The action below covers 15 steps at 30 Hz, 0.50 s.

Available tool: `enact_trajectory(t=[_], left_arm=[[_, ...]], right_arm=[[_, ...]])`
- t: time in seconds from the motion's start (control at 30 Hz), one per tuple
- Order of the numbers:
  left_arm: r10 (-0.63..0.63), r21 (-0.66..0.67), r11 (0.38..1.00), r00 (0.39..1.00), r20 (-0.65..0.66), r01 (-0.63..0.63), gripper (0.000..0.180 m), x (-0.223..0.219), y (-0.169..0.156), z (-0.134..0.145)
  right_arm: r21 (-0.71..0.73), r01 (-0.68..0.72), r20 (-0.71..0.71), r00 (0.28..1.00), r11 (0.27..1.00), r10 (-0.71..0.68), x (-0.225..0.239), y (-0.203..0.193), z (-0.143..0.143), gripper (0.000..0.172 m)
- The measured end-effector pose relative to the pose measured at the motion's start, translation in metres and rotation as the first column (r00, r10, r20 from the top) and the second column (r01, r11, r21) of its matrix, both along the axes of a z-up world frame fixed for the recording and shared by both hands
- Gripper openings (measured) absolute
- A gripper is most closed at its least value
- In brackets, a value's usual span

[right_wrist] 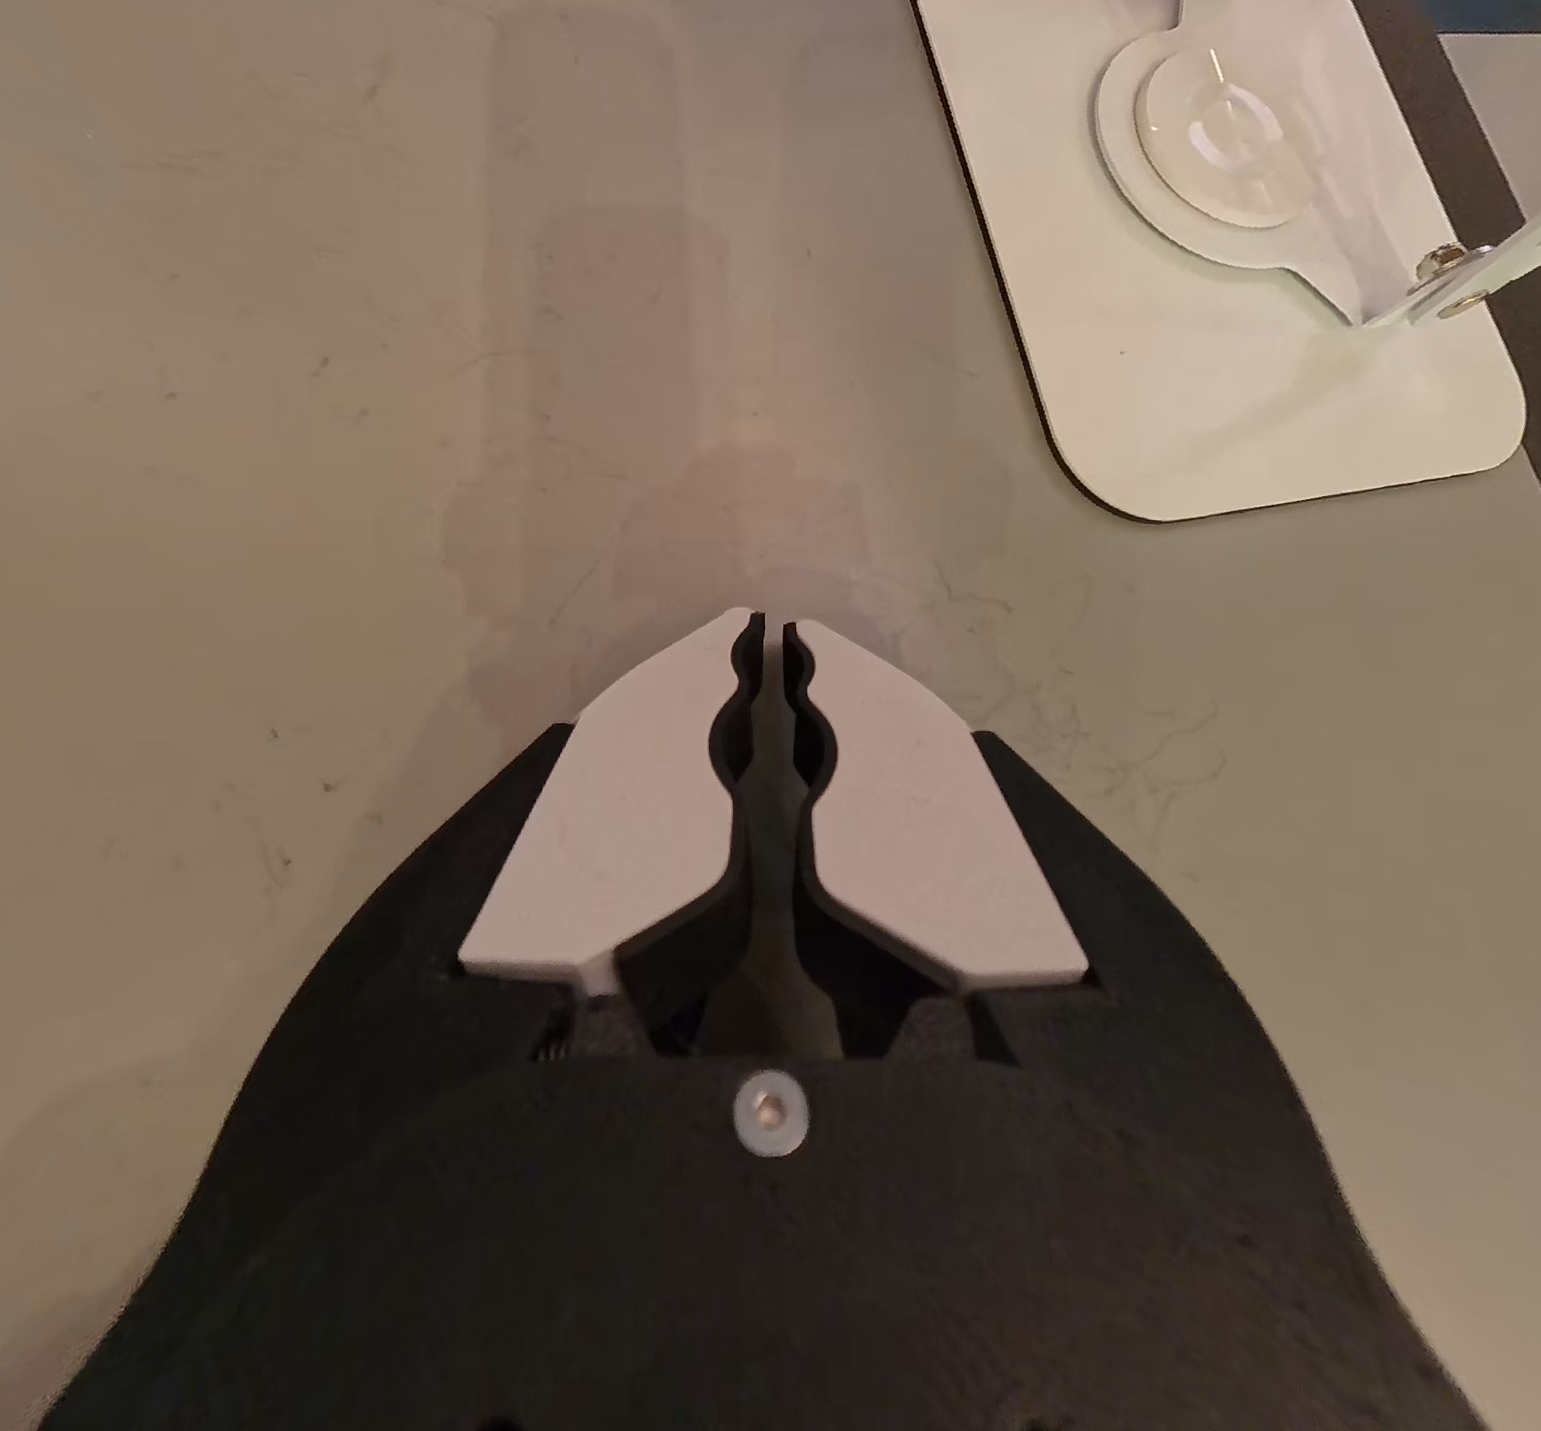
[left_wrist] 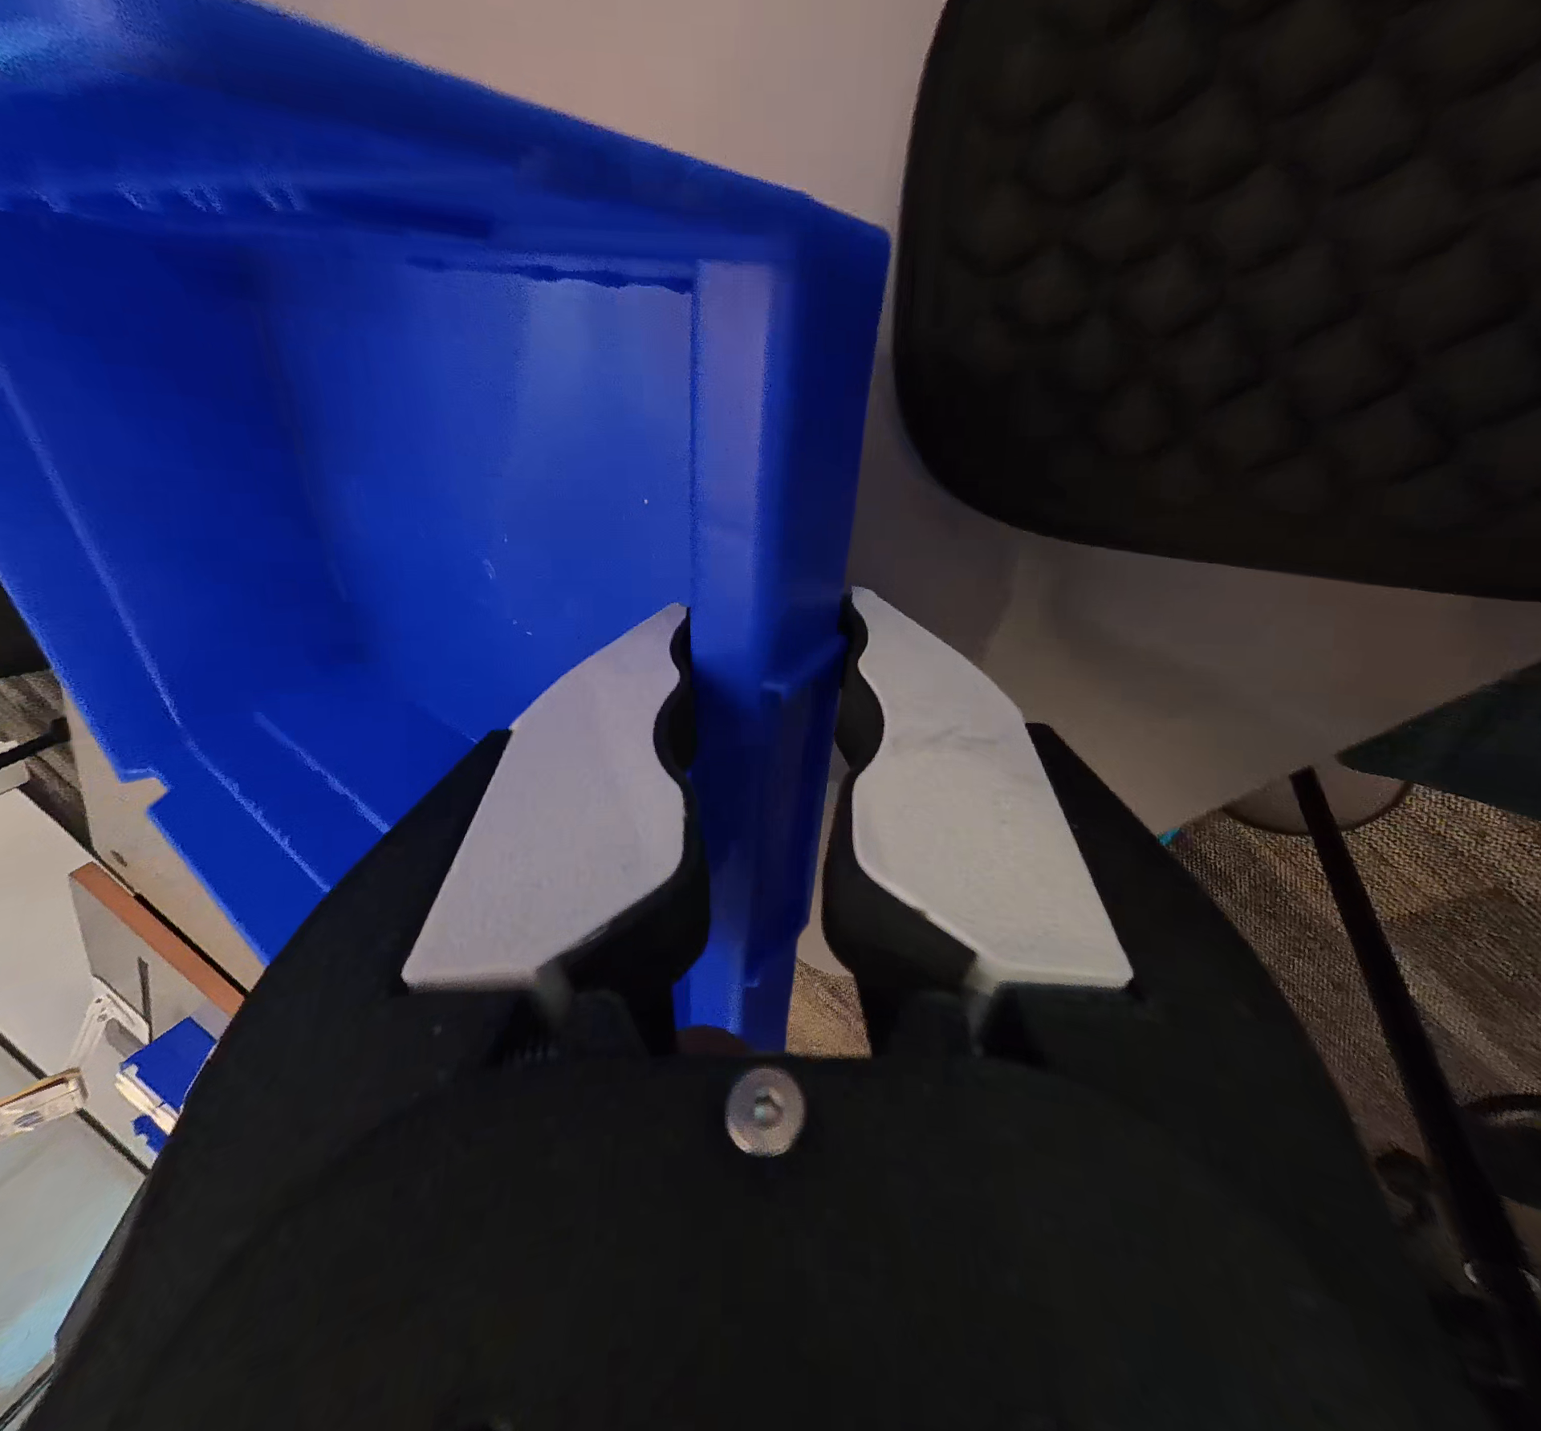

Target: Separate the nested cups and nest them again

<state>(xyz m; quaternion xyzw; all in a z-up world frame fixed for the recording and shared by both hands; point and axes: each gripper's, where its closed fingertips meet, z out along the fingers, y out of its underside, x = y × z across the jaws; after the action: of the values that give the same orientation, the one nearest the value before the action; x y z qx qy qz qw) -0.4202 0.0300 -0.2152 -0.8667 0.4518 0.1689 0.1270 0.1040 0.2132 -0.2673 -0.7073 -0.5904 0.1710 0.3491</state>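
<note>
Left wrist view showed the left hand-held gripper [left_wrist: 767, 624] clamped on a corner post of a big blue plastic bin [left_wrist: 417, 515], the right hand-held gripper [right_wrist: 771, 624] was nearly together over the grey tabletop [right_wrist: 333, 307] holding nothing, and no cups were seen, so finding them likely came next.

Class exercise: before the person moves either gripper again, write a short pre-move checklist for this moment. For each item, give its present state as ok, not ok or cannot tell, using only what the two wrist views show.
1. Left gripper has a hold: ok. Both pads press the corner edge of the blue bin.
2. Bin clear of the black chair: cannot tell; the chair looks close beside it.
3. Right gripper free to work: ok. Its jaws are nearly closed with nothing between them.
4. Tabletop under the right gripper free of objects: ok; only a white plate with a clear fixture lies off to the right.
5. Cups located: not ok. No cup shows in either view.
</note>
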Motion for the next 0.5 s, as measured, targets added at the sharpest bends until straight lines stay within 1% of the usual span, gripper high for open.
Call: enact_trajectory(t=[0.1,0.2,0.3,0.4,0.5], left_arm=[[-0.017,0.020,1.000,1.000,0.020,0.016,0.030,0.014,-0.011,0.007],[-0.035,-0.002,0.999,0.999,0.021,0.035,0.030,0.027,-0.028,0.016],[-0.053,-0.020,0.998,0.997,0.061,0.054,0.030,0.045,-0.046,0.034],[-0.105,-0.030,0.994,0.990,0.089,0.108,0.031,0.068,-0.062,0.051],[-0.139,-0.022,0.990,0.987,0.074,0.141,0.030,0.082,-0.071,0.063]], right_arm=[[0.002,-0.003,0.000,1.000,1.000,0.003,-0.001,-0.001,0.001,0.004],[0.004,-0.007,0.001,1.000,1.000,0.007,-0.001,-0.001,0.001,0.004],[0.006,-0.010,0.003,1.000,1.000,0.010,-0.002,-0.002,0.001,0.004],[0.008,-0.014,0.002,1.000,1.000,0.014,-0.003,-0.003,0.002,0.004],[0.010,-0.018,0.001,1.000,1.000,0.018,-0.004,-0.004,0.002,0.004]])
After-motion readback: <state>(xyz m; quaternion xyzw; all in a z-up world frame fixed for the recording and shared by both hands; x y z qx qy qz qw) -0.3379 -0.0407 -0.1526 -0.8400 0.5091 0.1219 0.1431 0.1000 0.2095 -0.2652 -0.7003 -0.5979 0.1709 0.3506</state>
